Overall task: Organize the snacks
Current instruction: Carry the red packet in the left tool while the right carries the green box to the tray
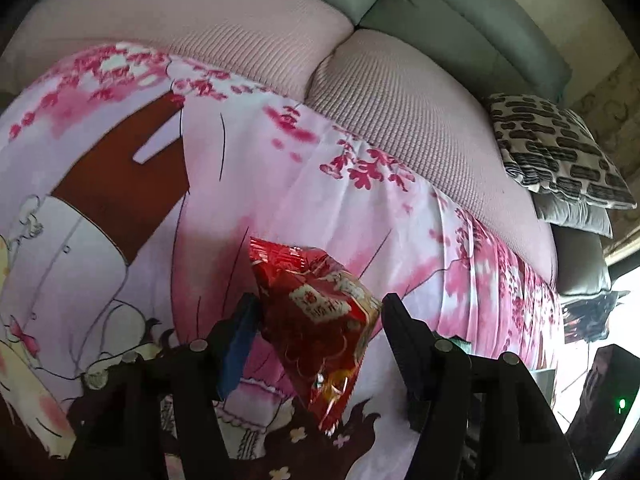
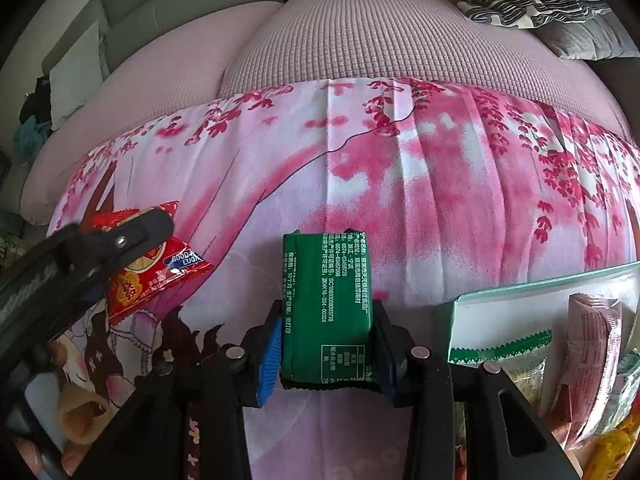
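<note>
My left gripper [image 1: 318, 312] is shut on a red snack packet [image 1: 320, 316], which hangs tilted between its fingers above the pink printed sheet [image 1: 280, 168]. The same packet [image 2: 160, 272] and the left gripper [image 2: 132, 240] show at the left of the right wrist view. My right gripper [image 2: 328, 344] is shut on a green snack packet [image 2: 328, 308] with white print, held level over the sheet. A pale green box [image 2: 520, 292] at the right holds several snack packets, among them a pink one [image 2: 592, 356].
The sheet lies over a pink sofa seat [image 1: 400, 120] with grey back cushions [image 1: 460, 16]. A black-and-white patterned pillow [image 1: 556, 148] lies at the far right. A wrapped roll snack [image 2: 80, 420] lies at the lower left.
</note>
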The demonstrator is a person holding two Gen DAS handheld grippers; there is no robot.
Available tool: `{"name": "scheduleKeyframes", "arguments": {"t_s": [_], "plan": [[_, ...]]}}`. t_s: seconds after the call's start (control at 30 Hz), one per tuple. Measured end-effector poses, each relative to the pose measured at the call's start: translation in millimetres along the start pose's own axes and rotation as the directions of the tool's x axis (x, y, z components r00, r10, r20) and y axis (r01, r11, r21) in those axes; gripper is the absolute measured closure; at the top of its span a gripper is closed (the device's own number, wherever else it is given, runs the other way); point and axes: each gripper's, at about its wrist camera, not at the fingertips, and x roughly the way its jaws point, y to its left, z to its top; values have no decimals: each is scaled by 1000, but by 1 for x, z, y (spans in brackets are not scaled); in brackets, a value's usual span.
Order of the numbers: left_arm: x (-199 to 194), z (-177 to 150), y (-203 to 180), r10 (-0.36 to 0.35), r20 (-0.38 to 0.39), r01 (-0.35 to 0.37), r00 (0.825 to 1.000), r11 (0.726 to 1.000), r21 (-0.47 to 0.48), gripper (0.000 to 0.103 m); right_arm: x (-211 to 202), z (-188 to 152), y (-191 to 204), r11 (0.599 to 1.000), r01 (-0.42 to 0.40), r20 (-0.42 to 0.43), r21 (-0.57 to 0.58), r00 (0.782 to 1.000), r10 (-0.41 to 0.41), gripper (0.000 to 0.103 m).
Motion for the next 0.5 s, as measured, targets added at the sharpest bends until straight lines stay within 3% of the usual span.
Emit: {"name": "scheduleKeyframes", "arguments": {"t_s": [0.5], "plan": [[-34, -20, 0, -17, 53, 18, 998, 1000, -15, 45, -24, -13, -1, 998, -55, 27, 21, 998, 55, 61]]}}
